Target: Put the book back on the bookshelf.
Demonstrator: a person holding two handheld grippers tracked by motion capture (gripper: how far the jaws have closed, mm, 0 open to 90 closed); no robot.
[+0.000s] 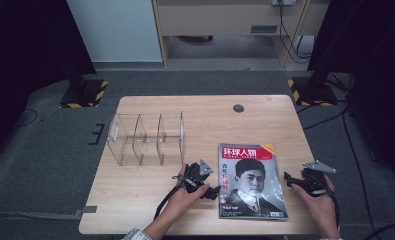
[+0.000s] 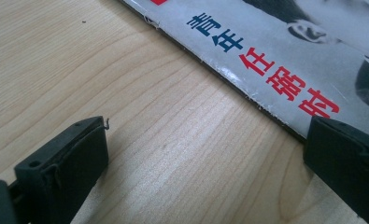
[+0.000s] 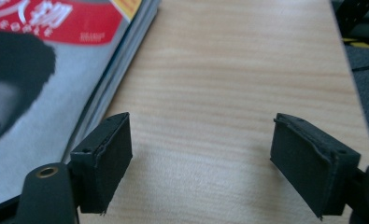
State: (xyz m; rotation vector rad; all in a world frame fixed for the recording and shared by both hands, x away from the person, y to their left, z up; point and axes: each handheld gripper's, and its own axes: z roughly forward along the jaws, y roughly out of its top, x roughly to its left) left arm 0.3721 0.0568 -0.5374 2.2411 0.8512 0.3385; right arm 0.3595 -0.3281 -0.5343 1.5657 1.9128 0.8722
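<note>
Your left gripper (image 1: 211, 190) sits jaws apart at the magazine's (image 1: 251, 180) spine edge, right gripper (image 1: 291, 181) likewise spread by its far edge, so with it flat on the table (image 1: 150, 200), likely slide one jaw under the spine before clamping.

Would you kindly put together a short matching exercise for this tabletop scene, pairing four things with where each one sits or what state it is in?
Things:
1. magazine
2. clear divided organizer
3. left gripper
4. right gripper

Descriptions:
A. stands empty on the left half of the table, behind the left hand
B. open, beside the right edge of the magazine
C. lies flat, cover up, between the two grippers
D. open, at the left edge of the magazine

Pairs: 1-C, 2-A, 3-D, 4-B
</note>
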